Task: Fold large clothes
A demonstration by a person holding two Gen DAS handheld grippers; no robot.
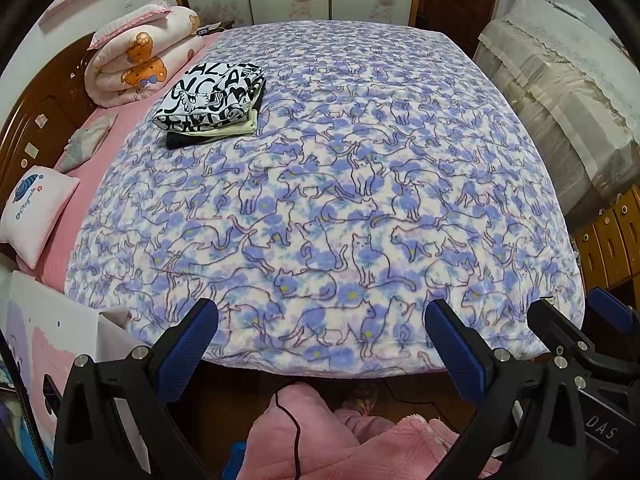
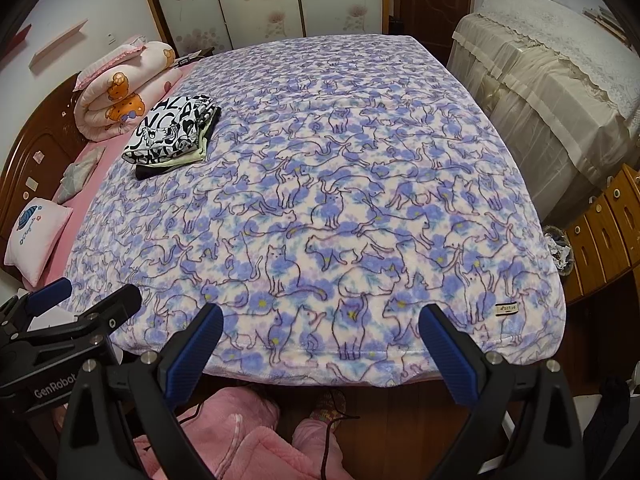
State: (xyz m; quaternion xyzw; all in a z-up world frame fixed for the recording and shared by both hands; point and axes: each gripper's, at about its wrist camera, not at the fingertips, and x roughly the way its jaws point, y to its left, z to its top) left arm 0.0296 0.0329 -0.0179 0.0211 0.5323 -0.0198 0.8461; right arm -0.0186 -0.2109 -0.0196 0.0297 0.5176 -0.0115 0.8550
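A stack of folded clothes [image 1: 212, 102] [image 2: 174, 134] lies at the far left of the bed: a black-and-white lettered piece on top, a pale yellow one and a black one under it. A blue cat-print blanket [image 1: 328, 200] [image 2: 320, 208] covers the bed. My left gripper [image 1: 322, 320] hangs open over the near bed edge with nothing between its blue pads. My right gripper [image 2: 320, 324] is open too, beside it on the right, and also shows in the left wrist view [image 1: 576, 320]. Both are far from the stack.
A rolled bear-print quilt [image 1: 136, 60] and a pink pillow [image 1: 36, 212] lie by the wooden headboard [image 1: 36, 120] on the left. A lace-covered piece of furniture [image 1: 560, 92] and wooden drawers [image 1: 616, 236] stand to the right. A person's pink fleece clothing [image 1: 320, 440] is below the grippers.
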